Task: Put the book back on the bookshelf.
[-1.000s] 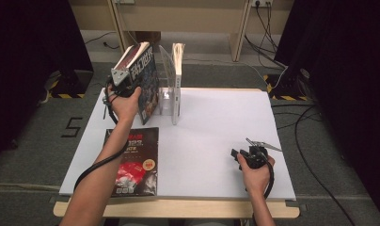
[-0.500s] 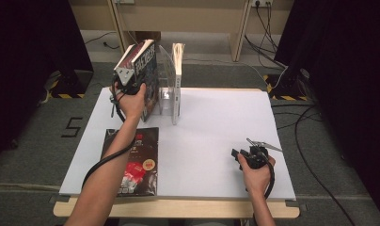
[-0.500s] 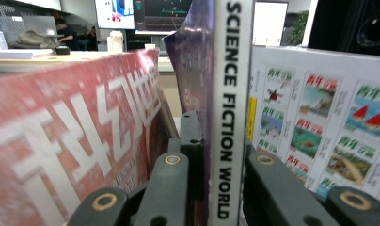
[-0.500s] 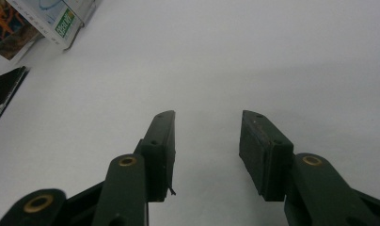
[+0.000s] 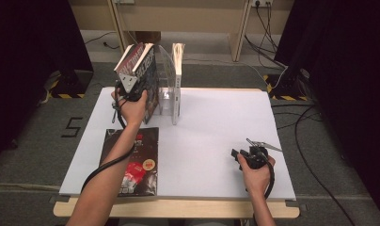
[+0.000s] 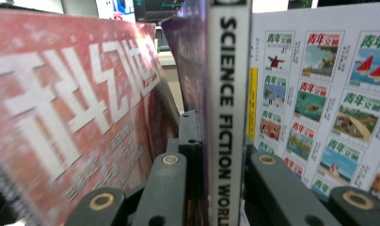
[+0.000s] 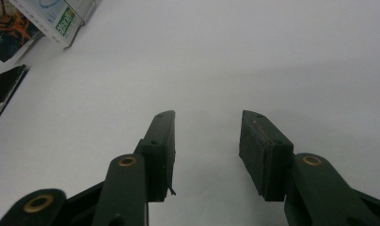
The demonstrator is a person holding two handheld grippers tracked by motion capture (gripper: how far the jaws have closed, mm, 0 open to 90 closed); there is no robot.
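Already your left gripper (image 6: 211,188) pinched the magazine (image 6: 228,108) spine while easing apart; right gripper (image 7: 207,155) sat spread, empty. Slackening further risked it toppling from the rack (image 5: 167,101).

Lab-like recording room; white table (image 5: 216,136), black curtains (image 5: 33,61), floor cables (image 5: 315,141)

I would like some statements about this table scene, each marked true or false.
1. The left gripper holds a magazine by its spine, which reads SCIENCE FICTION WORLD. True.
2. The right gripper holds a magazine. False: its jaws stand open over bare white table.
3. A dark magazine lies flat near the table's front left. True.
4. The clear rack stands at the table's right edge. False: it stands at the back left.
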